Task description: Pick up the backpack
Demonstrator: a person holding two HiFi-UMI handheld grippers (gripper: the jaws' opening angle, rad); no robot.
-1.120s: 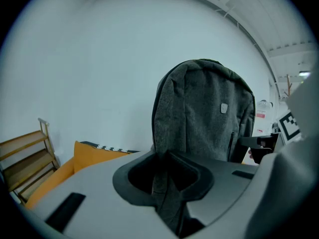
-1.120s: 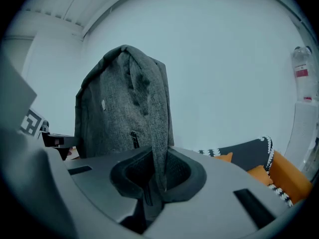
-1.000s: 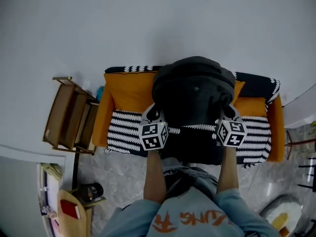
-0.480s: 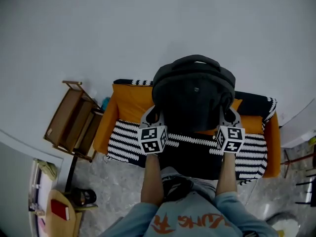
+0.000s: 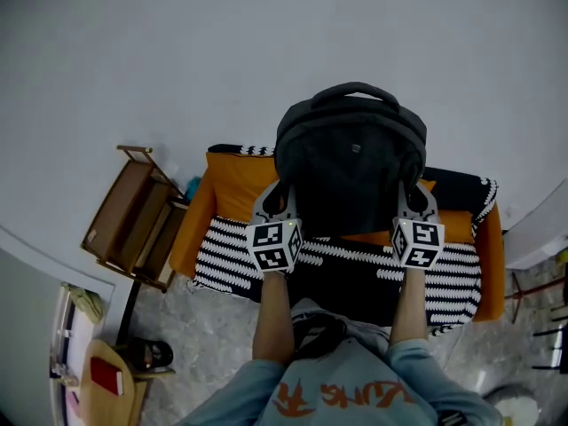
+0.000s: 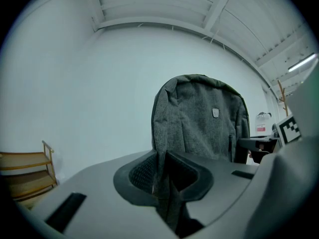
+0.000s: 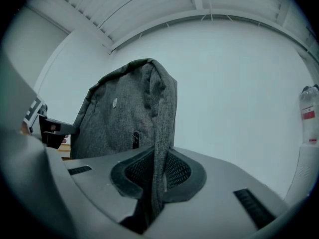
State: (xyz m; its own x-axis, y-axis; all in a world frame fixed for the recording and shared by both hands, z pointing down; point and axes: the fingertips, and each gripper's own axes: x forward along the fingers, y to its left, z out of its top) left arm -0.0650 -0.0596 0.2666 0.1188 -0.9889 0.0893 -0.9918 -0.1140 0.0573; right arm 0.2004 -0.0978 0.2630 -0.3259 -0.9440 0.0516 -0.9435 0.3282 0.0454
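Two tools pinch the backpack (image 5: 351, 162). The left tool (image 6: 162, 167) is clamped on a fold of grey fabric at its left edge, and the right tool (image 7: 158, 171) is clamped on a fold at its right edge. The backpack hangs upright between them, over the middle of an orange sofa (image 5: 226, 180) that is draped with a black-and-white striped throw (image 5: 222, 247). A wooden rack (image 5: 133, 220) stands just left of the sofa, and a plain pale wall lies on the far side.

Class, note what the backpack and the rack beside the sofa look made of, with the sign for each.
The backpack: woven fabric, matte heathered grey; a flecked weave and soft creases show. The rack: probably wood, light brown; thin straight rails, finish too small to tell.
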